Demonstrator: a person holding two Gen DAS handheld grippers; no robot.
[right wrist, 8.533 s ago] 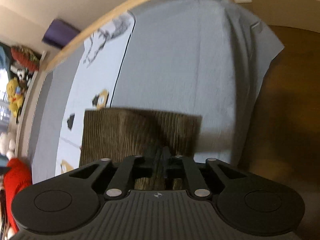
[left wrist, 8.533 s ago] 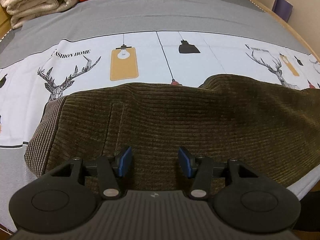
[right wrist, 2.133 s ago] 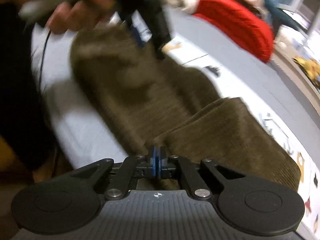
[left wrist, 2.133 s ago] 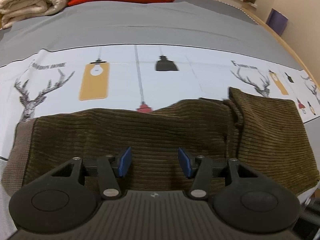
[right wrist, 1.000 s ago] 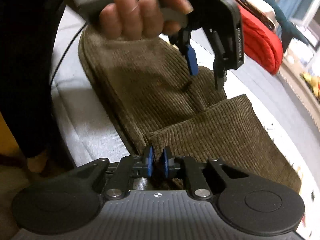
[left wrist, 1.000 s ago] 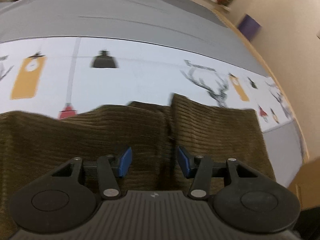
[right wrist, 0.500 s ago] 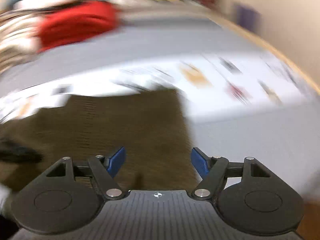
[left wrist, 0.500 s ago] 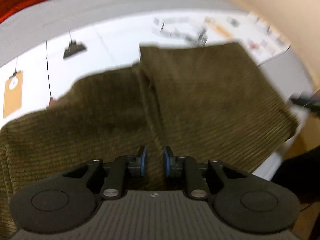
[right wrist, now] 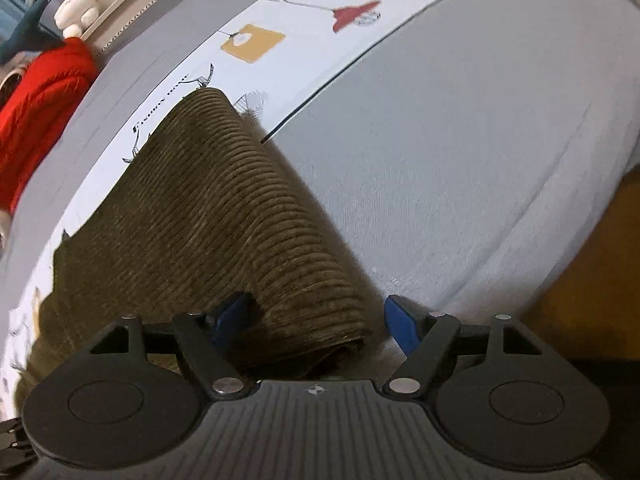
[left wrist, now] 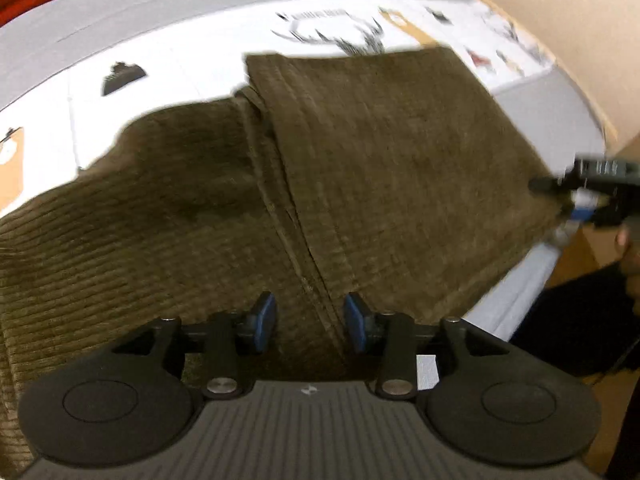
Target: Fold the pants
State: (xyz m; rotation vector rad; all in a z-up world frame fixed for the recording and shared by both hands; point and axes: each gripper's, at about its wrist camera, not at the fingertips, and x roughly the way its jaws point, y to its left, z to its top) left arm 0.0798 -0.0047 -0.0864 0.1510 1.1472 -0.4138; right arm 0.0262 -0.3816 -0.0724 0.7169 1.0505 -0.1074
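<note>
A grey bedsheet with a white printed band point(right wrist: 460, 128) fills the frame; a red knitted blanket point(right wrist: 36, 104) lies upper left.

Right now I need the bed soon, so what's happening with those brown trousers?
A person with a gripper in each hand is folding brown corduroy pants on the bed. One end is already folded over the rest. Both the left gripper and right gripper are open, right at the fabric's near edge, gripping nothing.
</note>
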